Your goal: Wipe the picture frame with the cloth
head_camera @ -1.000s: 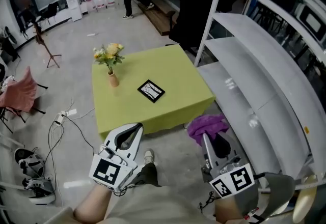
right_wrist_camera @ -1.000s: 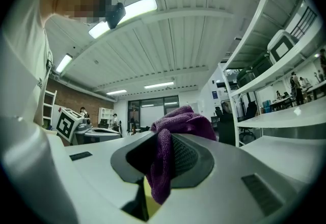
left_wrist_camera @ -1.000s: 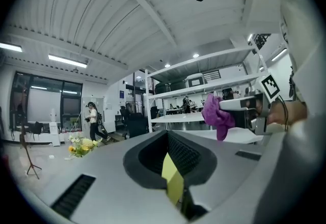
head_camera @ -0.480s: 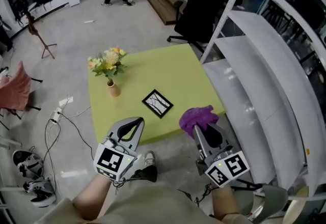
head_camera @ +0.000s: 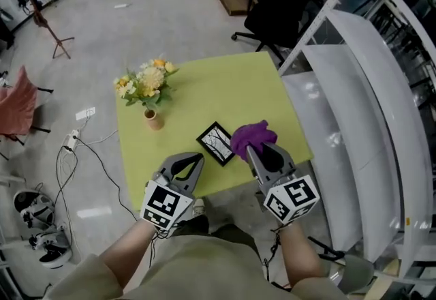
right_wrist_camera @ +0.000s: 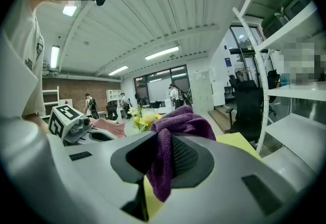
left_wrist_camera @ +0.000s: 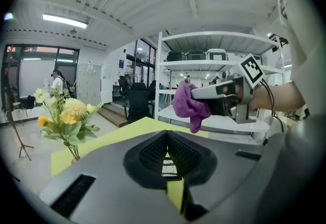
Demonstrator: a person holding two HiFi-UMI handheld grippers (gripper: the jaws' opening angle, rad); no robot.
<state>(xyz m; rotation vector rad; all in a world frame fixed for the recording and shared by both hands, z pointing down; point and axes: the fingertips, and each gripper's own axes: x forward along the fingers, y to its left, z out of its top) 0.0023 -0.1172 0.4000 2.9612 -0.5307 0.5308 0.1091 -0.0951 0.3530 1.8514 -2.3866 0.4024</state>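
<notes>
Now | right claw (head_camera: 252, 149) clamps cloth (head_camera: 251, 135) just beside picture frame (head_camera: 216, 143) | left claw (head_camera: 194, 158) closed, empty

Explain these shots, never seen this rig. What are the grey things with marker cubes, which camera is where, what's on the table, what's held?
There is no robot here. A person holds a two-jaw gripper in each hand, and the marker cubes are part of those grippers. The head view comes from a camera on the person's head, looking steeply down. The other two views come from cameras riding on each gripper, looking along its jaws. On the yellow-green table are a frame and a vase of flowers. The right gripper is shut on a purple cloth, which sits just right of the frame in the head view. The left gripper has its jaw tips together with nothing between them.
</notes>
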